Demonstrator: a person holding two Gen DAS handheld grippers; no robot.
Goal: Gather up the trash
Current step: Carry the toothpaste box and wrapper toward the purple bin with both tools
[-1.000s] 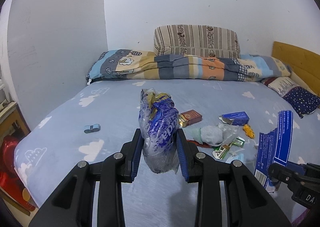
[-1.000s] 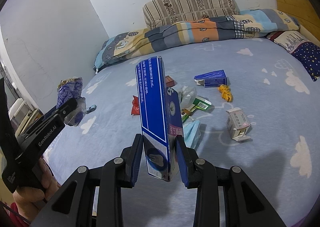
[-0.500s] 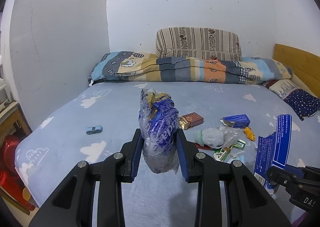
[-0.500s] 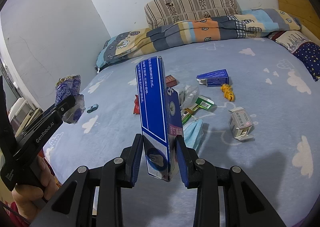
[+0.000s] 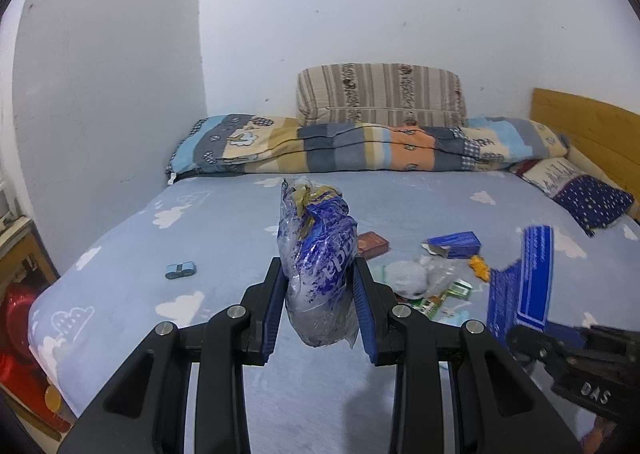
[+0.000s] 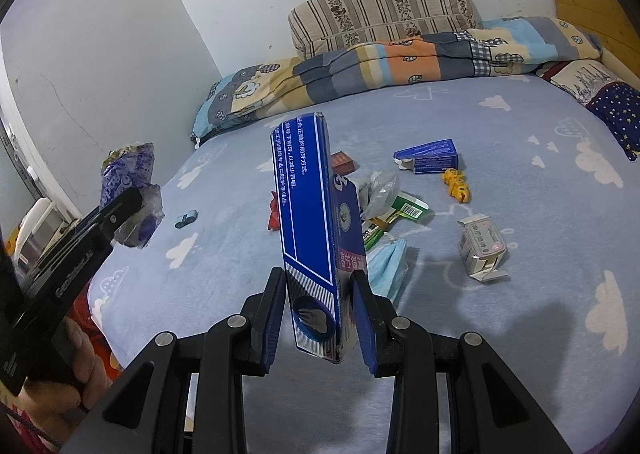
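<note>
Left hand-held gripper (image 5: pixel 320 296): pads clamped on a crumpled blue-and-clear plastic wrapper (image 5: pixel 318 250), held upright above the near part of the bed (image 5: pixel 224 230). Same wrapper seen from the right camera at far left, clear of the sheet.

Right hand-held gripper (image 6: pixel 320 314): pads clamped on the lower end of a long blue cardboard toothpaste box (image 6: pixel 310 214), standing tall and leaning slightly left, above the bed.

Remaining litter lies mid-bed on the pale blue cloud-print sheet: small blue carton (image 6: pixel 430 156), red-brown pack (image 6: pixel 343 161), clear crumpled plastic (image 6: pixel 378 190), green-and-white carton (image 6: pixel 402 210), light blue face mask (image 6: pixel 386 260), white medicine box (image 6: pixel 482 244), yellow wrapper (image 6: pixel 456 184). Small blue object (image 6: pixel 186 219) lies apart toward the left.

Folded patchwork quilt (image 6: pixel 380 66) and striped pillow (image 6: pixel 380 10) sit at the wall side.
</note>
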